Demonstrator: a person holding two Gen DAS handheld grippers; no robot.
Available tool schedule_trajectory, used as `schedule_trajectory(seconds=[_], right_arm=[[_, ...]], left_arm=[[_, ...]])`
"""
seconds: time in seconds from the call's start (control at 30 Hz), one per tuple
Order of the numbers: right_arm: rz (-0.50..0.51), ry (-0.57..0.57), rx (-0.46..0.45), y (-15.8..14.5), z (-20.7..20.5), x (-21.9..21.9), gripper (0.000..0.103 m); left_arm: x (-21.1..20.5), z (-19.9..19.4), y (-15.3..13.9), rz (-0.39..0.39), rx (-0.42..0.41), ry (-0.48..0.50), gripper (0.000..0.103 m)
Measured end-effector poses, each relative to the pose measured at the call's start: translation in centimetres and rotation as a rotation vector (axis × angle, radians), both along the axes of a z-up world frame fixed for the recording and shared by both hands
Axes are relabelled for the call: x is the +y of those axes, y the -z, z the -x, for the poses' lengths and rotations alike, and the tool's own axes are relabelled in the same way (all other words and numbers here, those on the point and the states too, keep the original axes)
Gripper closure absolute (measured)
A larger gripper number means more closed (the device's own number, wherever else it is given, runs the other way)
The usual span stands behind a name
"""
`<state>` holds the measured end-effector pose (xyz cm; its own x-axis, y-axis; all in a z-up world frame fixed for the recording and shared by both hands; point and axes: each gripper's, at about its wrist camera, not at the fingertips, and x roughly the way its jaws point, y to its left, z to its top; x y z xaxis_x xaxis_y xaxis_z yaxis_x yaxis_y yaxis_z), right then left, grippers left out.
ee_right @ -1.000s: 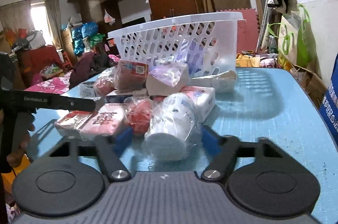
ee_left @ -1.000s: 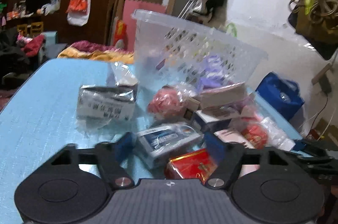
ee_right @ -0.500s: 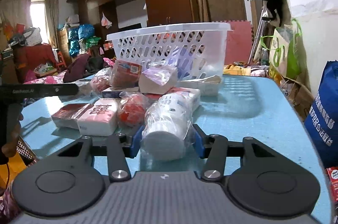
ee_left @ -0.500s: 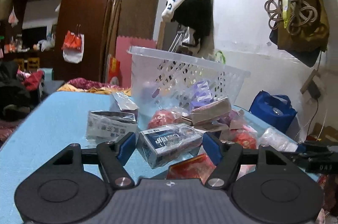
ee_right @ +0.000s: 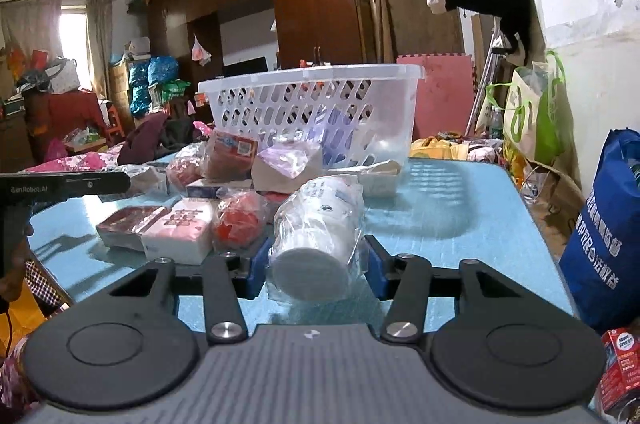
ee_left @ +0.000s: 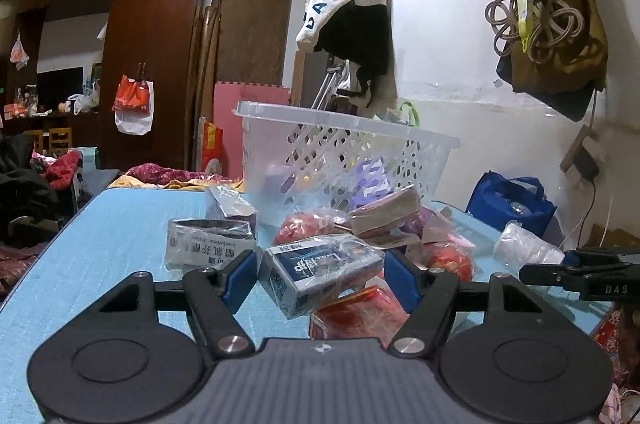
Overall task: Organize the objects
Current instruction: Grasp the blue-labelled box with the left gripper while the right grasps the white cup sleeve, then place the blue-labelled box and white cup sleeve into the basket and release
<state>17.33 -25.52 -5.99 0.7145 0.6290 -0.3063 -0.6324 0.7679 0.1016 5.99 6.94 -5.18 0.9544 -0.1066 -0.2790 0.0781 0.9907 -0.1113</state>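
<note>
On the light blue table (ee_left: 100,244) lies a heap of wrapped goods in front of a clear plastic basket (ee_left: 344,121). My left gripper (ee_left: 320,282) is shut on a blue-and-white box in film (ee_left: 316,270), with both blue pads against its ends. The box is tilted just above a red pack (ee_left: 356,312). In the right wrist view my right gripper (ee_right: 312,264) is shut on a bagged stack of white cups (ee_right: 316,224), which lies on its side pointing at the basket (ee_right: 312,75). A purple item shows through the basket wall.
A silvery pack (ee_left: 208,244), a bagged red ball (ee_left: 304,228) and a brown packet (ee_left: 384,216) crowd the heap. A pink-white pack (ee_right: 180,236) lies left of the cups. A blue bag (ee_right: 600,224) stands past the table's right edge. Bare table (ee_right: 460,207) lies right of the cups.
The right jaws closed in until the pads pressed the bag of cups. The left gripper tilted upward with the box between its pads, and the box now sits clear of the red pack.
</note>
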Motion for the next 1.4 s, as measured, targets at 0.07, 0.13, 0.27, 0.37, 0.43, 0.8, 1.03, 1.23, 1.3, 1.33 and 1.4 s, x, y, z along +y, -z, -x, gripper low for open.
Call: schedule_trajectory(seconds=[0.07,0.13,0.27,0.37,0.43,0.8,1.03,1.23,1.3,1.33,1.4], right_arm=[[-0.011,-0.004,-0.002,-0.2,0.1,-0.3,0.051],[-0.017,-0.007,-0.007,-0.4,0.2,-0.5,0.051],[-0.024,-0.010,-0.013,-0.7,0.4,-0.4,0.051],[-0.025,-0.010,-0.013,-0.6,0.4,-0.4,0.051],[-0.027,-0.011,-0.012,-0.7,0.4,-0.4,0.051],[-0.014,-0.024,-0.089,-4.1,0.3,0.7,0.051],[0.050,-0.029,-0.150,-10.7,-4.1,4.3,0.051],[0.086,0.042,-0.072,-13.1,-11.0,7.7,0.051],[0.115,0.058,-0.029,-12.6,-12.9,8.5,0.051],[0.119,0.068,-0.013,-12.3,-13.4,8.6,0.051],[0.122,0.080,0.011,-11.7,-14.1,8.6,0.051]], left_arm=[[0.1,0.2,-0.1,0.003,-0.004,0.001,0.030],[0.2,0.3,-0.2,0.006,-0.006,0.001,0.030],[0.2,0.4,-0.2,0.011,-0.009,0.005,0.030],[0.2,0.4,-0.3,0.011,-0.011,0.006,0.030],[0.1,0.5,-0.3,0.012,-0.013,0.006,0.030],[-0.2,-0.7,-3.3,0.047,-0.052,0.032,0.030],[-0.9,-6.2,-10.5,0.046,-0.077,0.023,0.030],[-1.8,-15.0,-12.8,0.082,0.059,-0.018,0.030],[-2.0,-17.1,-12.5,0.077,0.105,-0.056,0.030],[-1.9,-17.8,-12.2,0.080,0.119,-0.065,0.030],[-1.9,-18.8,-11.5,0.083,0.143,-0.069,0.030]])
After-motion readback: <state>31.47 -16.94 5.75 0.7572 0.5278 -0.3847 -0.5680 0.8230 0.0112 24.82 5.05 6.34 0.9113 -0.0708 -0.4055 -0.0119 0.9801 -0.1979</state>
